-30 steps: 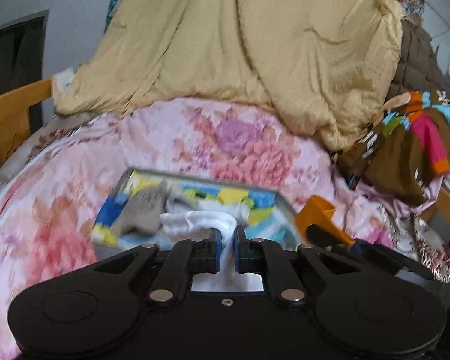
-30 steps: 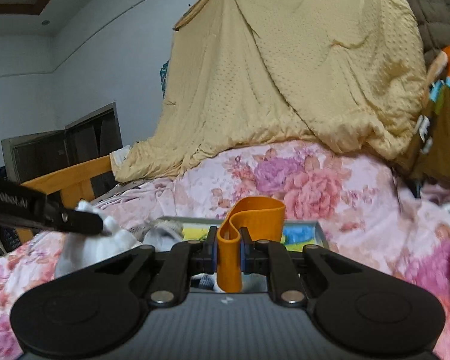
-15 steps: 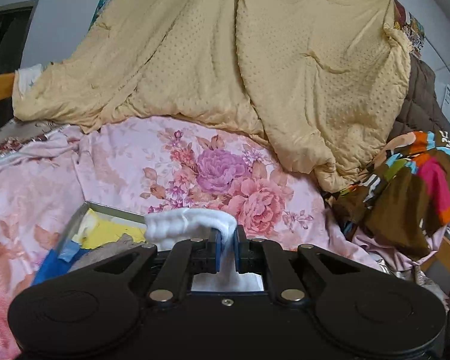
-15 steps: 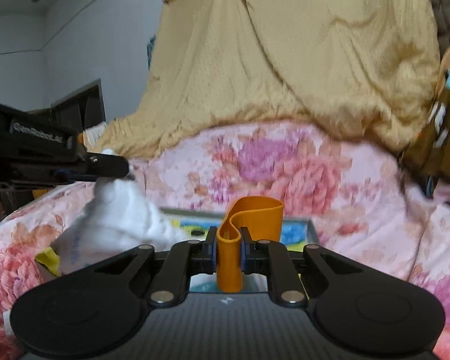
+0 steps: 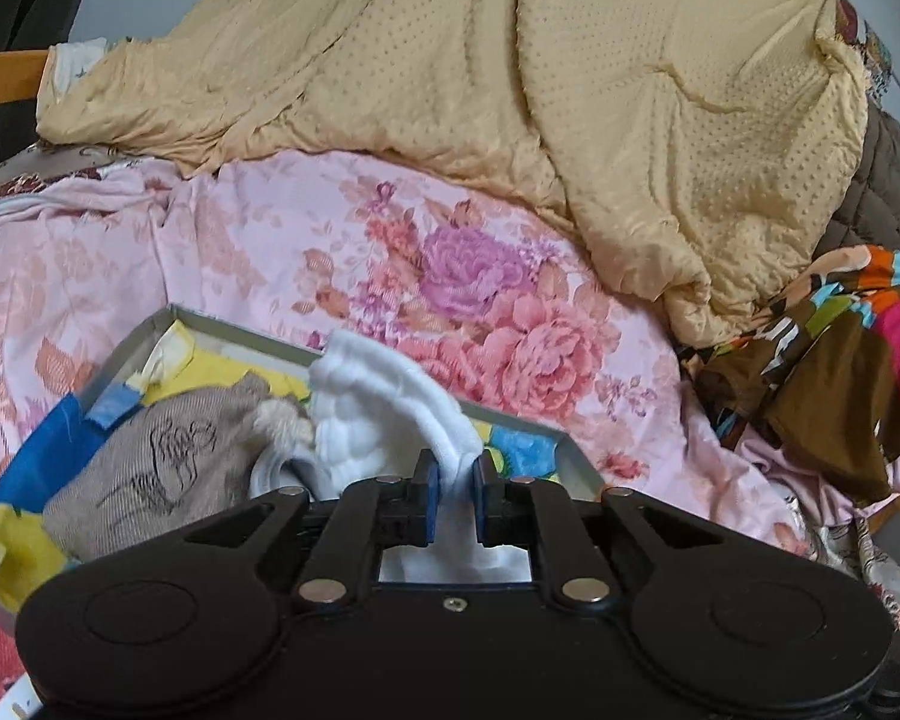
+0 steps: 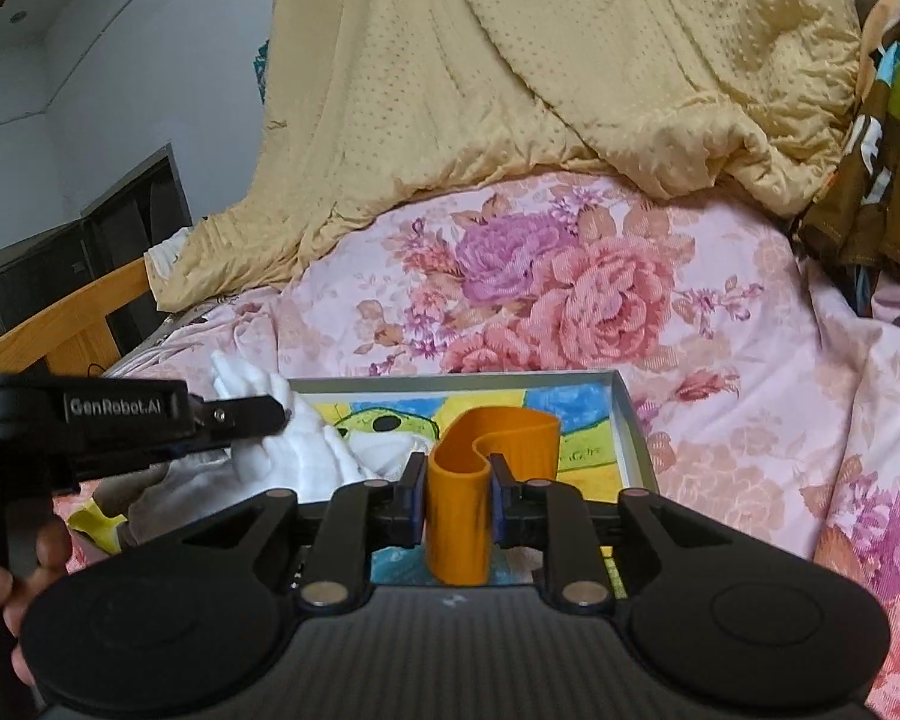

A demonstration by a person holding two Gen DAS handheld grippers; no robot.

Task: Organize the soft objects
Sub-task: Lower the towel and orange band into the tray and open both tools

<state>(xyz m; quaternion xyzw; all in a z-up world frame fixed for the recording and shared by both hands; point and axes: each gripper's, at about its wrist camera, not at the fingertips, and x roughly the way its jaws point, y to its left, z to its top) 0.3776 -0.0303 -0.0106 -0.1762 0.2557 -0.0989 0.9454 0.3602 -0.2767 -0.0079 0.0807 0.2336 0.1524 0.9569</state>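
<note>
The left gripper [image 5: 453,483] has a fold of white cloth [image 5: 384,402] between its blue pads; its jaws have just been opening a little, yet the pads are close on the fabric and the cloth hangs from them; the rest of that cloth bunches over the near part of a shallow box [image 5: 528,423] with a grey rim and a bright yellow-and-blue lining; a beige knitted piece [image 5: 150,468] lies in the box just left of the white cloth, touching it. The right gripper [image 6: 455,483] has a folded orange band [image 6: 486,456] standing upright between its pads; its jaws too have just been opening, narrow, with the pads at the band's sides; the band's loop rises above the box floor. In the right view the left gripper reaches in from the left over the box. The box rests on a pink flowered bedspread [image 5: 450,276]; a tan quilt [image 5: 510,90] is heaped behind; striped colourful clothing [image 5: 840,372] lies at the right.
</note>
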